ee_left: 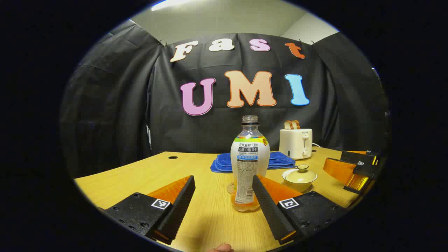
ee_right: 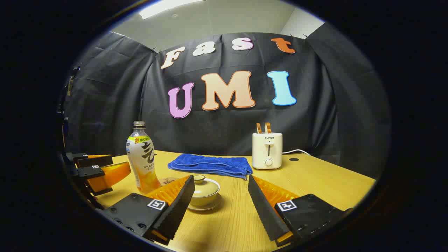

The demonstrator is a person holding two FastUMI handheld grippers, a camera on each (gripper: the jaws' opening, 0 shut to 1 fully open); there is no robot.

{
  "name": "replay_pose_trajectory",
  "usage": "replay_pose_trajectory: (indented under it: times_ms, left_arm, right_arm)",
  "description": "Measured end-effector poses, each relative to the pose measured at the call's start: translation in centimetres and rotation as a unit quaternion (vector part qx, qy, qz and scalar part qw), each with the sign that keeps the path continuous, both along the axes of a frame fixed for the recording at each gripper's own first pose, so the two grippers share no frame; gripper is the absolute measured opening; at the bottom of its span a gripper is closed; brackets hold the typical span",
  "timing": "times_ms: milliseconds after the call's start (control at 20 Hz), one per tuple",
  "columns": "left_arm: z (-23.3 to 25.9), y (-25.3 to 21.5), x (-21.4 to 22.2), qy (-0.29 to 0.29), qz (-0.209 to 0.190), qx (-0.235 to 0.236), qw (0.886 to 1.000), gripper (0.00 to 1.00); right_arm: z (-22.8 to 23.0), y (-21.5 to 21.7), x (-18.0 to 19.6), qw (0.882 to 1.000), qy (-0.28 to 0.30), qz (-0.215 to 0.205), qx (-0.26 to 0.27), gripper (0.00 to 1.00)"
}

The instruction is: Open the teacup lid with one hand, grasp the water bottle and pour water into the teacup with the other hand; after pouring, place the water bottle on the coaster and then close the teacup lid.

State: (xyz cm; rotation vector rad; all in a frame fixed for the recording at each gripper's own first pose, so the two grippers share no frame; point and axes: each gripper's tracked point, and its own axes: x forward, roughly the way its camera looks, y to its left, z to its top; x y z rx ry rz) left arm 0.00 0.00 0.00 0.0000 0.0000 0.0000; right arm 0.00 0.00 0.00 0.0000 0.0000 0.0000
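- My left gripper was open, with a wide gap between its two fingers, and it held nothing. In the right gripper view I saw it low at the left edge, just beside the bottle.
- The water bottle stood upright on the wooden table, without a cap, between the tips of my left fingers and closer to the right one. I could not tell if that finger touched it. I judged that closing off-centre could push the bottle sideways and tip it, and with no cap the liquid would spill.
- Something round showed under the bottle's base; I could not tell if it was the coaster.
- The teacup sat on its saucer near the bottle, and the lid was on it, so this step was not yet done.
- My right gripper was open too and empty, with the teacup just beyond its left finger. The knob is small, so I judged a grasp aimed a little wrong could slip off or drag the cup.
- Behind lay a blue towel, and to the right a toaster, well apart from my fingers.
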Motion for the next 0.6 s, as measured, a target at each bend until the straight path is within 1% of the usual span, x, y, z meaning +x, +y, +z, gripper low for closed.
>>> replay_pose_trajectory:
  times_ms: [50, 100, 150, 200, 350, 400, 600]
  left_arm:
    - [0.03, 0.01, 0.0, 0.0, 0.0, 0.0, 1.0, 0.96]
    - [0.04, 0.03, -0.05, 0.0, 0.0, 0.0, 1.0, 0.96]
    - [0.02, 0.0, -0.05, 0.0, 0.0, 0.0, 1.0, 0.96]
    - [-0.08, -0.03, -0.01, 0.0, 0.0, -0.001, 1.0, 0.96]
    - [-0.03, 0.01, 0.0, 0.0, 0.0, -0.001, 1.0, 0.96]
    - [-0.01, 0.0, 0.01, 0.0, 0.0, -0.001, 1.0, 0.96]
    - [-0.02, 0.02, -0.01, 0.0, 0.0, 0.0, 1.0, 0.96]
  right_arm:
    - [-0.02, -0.06, 0.08, 1.0, 0.001, -0.002, 0.0, 0.98]
    - [-0.01, -0.05, 0.07, 1.0, 0.0, -0.003, 0.0, 0.94]
    - [0.1, -0.02, 0.1, 1.0, -0.001, -0.003, 0.0, 0.94]
    - [-0.05, -0.06, 0.09, 1.0, 0.0, -0.003, 0.0, 0.98]
    - [-0.07, 0.23, 0.16, 1.0, 0.002, 0.005, 0.001, 0.98]
    - [-0.09, 0.13, 0.11, 1.0, 0.002, 0.005, 0.002, 0.94]
    - [-0.11, 0.14, 0.1, 1.0, 0.002, 0.005, 0.001, 0.94]
